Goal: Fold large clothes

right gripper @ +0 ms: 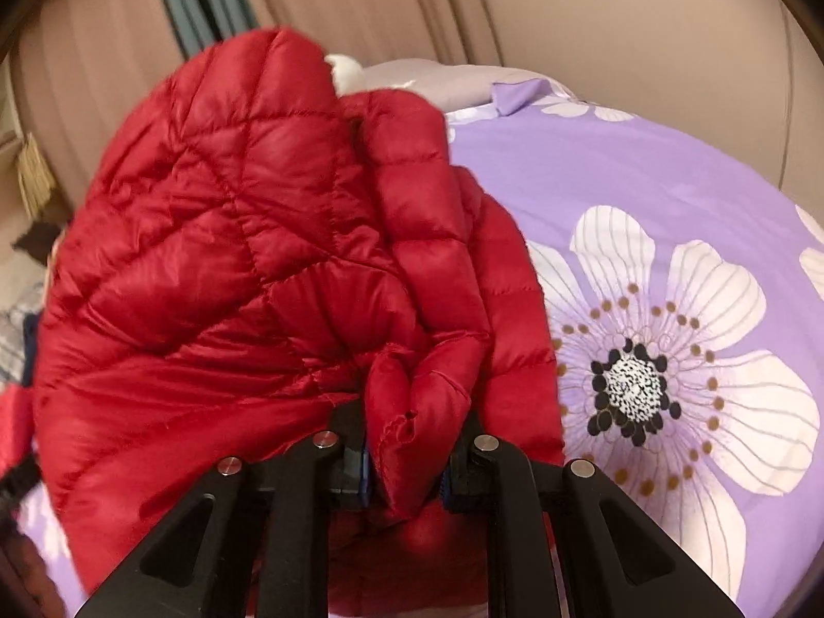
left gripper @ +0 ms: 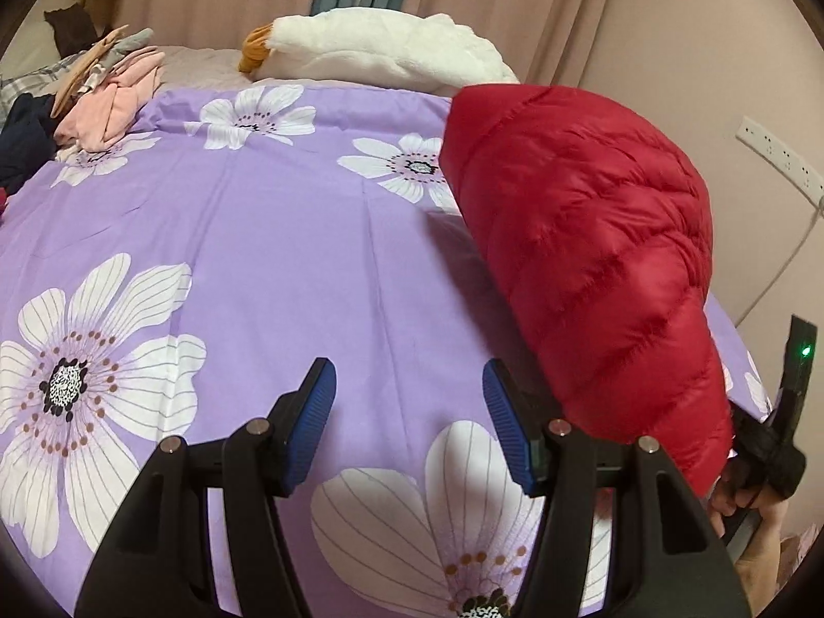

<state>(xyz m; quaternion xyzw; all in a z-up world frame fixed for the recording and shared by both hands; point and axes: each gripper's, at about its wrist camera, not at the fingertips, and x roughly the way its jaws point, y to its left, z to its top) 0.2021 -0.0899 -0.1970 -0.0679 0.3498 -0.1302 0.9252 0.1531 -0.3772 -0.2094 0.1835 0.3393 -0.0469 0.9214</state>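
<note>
Purple bedding printed with big white flowers point(left gripper: 268, 237) covers the bed and lies mostly bare across the middle, with pinkish curtains behind. The red puffer jacket point(right gripper: 247, 237) hangs bunched in the air above the right side of the bed; the right claw point(right gripper: 404, 463) is clenched on a gathered wad of its quilted fabric near a stitched hem, and the rest of the garment billows up and to the left of that grip. The left claw point(left gripper: 409, 412) stands released, its blue pads apart with nothing between them, hovering low over the bedspread just beside the hanging jacket point(left gripper: 592, 257).

The step in hand looks like carrying the jacket over and getting it down onto the bed for spreading, well before any fold proper. The next move probably calls for the left claw to take a second edge, a hem or shoulder, so the two can pull the garment flat (which edge is nearest is hard to tell, since the fabric is crumpled on itself).

Room is generous: the open spread takes up most of the bed. The limits are a pile of pink and dark clothes point(left gripper: 103, 98) at the far left corner, a white plush toy point(left gripper: 381, 49) along the far edge, and the wall with a power strip point(left gripper: 777, 154) close on the right.
</note>
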